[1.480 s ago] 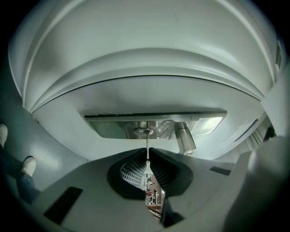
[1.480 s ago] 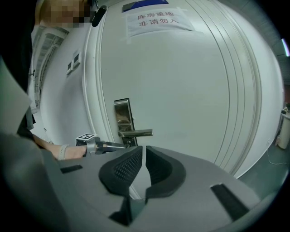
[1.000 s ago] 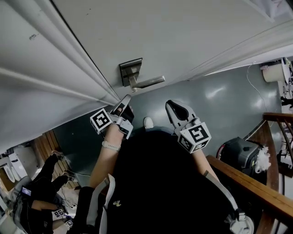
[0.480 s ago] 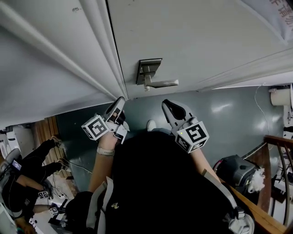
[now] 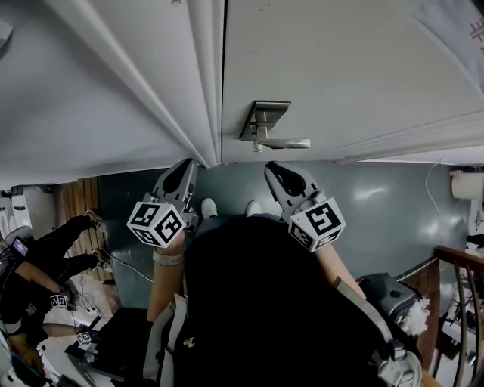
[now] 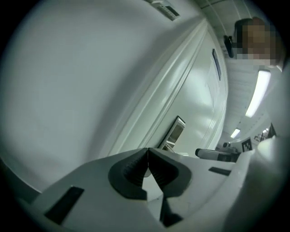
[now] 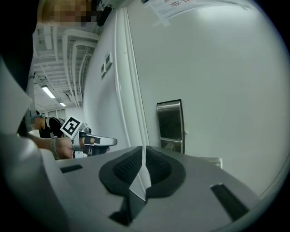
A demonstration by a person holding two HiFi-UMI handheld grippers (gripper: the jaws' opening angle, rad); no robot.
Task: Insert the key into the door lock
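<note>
A metal lock plate (image 5: pixel 266 117) with a lever handle (image 5: pixel 287 142) sits on the white door (image 5: pixel 340 68). My left gripper (image 5: pixel 185 165) hangs below the door's edge, left of the handle, and is shut with nothing showing between its jaws. My right gripper (image 5: pixel 271 168) is just below the handle and also shut. No key shows in any view. In the left gripper view the jaws (image 6: pixel 148 152) meet, with the lock plate (image 6: pixel 176 131) ahead to the right. The right gripper view has the lock plate (image 7: pixel 169 120) straight ahead of the right gripper (image 7: pixel 143 149).
A person in black (image 5: pixel 38 264) crouches on the floor at lower left, amid loose items. A wooden railing (image 5: pixel 457 257) and a dark bag (image 5: pixel 393 291) stand at the right. A paper notice (image 5: pixel 454 23) is stuck on the door, upper right.
The head view has swung, so the lock plate now sits further right and the door edge runs upright. My left gripper has drifted left and down; both grippers stay shut.
</note>
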